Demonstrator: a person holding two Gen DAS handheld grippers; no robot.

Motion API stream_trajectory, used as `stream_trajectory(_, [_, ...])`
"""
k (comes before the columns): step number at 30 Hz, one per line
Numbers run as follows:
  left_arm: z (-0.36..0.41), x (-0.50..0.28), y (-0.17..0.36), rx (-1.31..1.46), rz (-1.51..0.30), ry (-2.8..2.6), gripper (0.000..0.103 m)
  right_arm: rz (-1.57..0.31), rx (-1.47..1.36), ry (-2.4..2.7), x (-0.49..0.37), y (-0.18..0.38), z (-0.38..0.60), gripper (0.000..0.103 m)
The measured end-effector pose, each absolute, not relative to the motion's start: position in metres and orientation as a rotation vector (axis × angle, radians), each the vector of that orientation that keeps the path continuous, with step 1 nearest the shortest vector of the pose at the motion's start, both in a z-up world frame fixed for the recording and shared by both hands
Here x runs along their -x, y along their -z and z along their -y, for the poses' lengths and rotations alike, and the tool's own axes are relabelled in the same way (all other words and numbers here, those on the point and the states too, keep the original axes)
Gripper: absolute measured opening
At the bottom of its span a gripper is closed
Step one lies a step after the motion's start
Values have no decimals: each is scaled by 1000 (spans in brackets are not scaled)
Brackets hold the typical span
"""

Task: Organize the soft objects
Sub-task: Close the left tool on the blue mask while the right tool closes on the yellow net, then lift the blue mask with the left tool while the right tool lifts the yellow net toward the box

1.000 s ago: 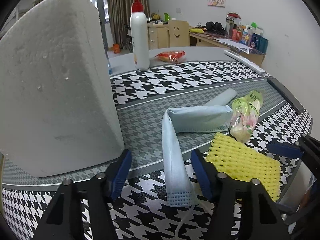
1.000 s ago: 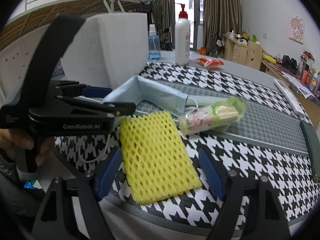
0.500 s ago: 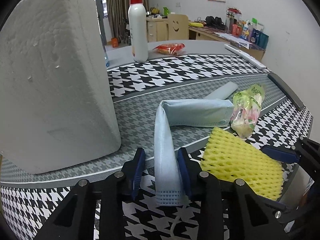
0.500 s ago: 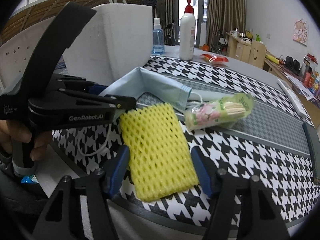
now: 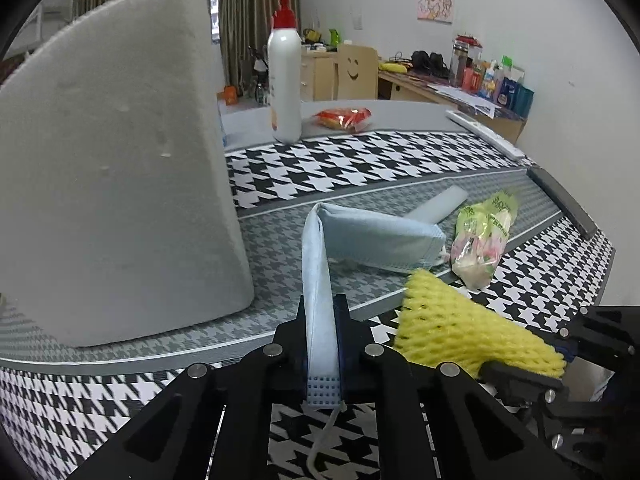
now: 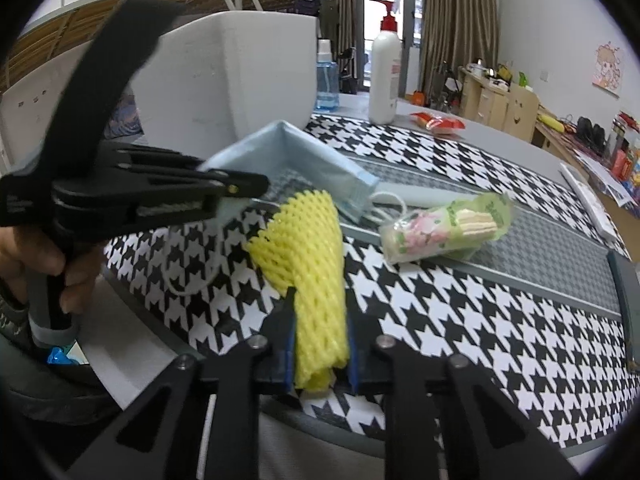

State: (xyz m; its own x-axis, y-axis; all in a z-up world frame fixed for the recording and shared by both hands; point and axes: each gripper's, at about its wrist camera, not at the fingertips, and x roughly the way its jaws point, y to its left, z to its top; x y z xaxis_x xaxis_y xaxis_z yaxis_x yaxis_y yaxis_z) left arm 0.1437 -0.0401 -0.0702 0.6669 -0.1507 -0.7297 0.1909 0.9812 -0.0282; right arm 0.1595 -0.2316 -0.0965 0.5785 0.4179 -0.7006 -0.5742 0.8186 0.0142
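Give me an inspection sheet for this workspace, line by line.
Surface: black-and-white houndstooth tablecloth.
Job's things: light blue face mask, end pinched; yellow foam mesh sleeve, squeezed; green snack packet lying flat.
Clutter: white foam block, red-capped pump bottle, red wrapper.
Grippers: left gripper shut on mask; right gripper shut on sleeve.
Cables: nothing seen.
Surroundings: desks, curtains, wall poster.

One pale blue face mask (image 5: 372, 236), one yellow foam net sleeve (image 5: 460, 328) and one green snack packet (image 5: 482, 236) show. One white foam block (image 5: 116, 184), one white red-capped pump bottle (image 5: 285, 92) and one red snack bag (image 5: 344, 117) also show.
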Motion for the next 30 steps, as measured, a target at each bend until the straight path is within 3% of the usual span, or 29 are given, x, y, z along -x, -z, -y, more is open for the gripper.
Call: stream_trajectory(30, [41, -108, 28, -53, -668, 231, 10, -656, 161, -481, -142, 63, 263, 23])
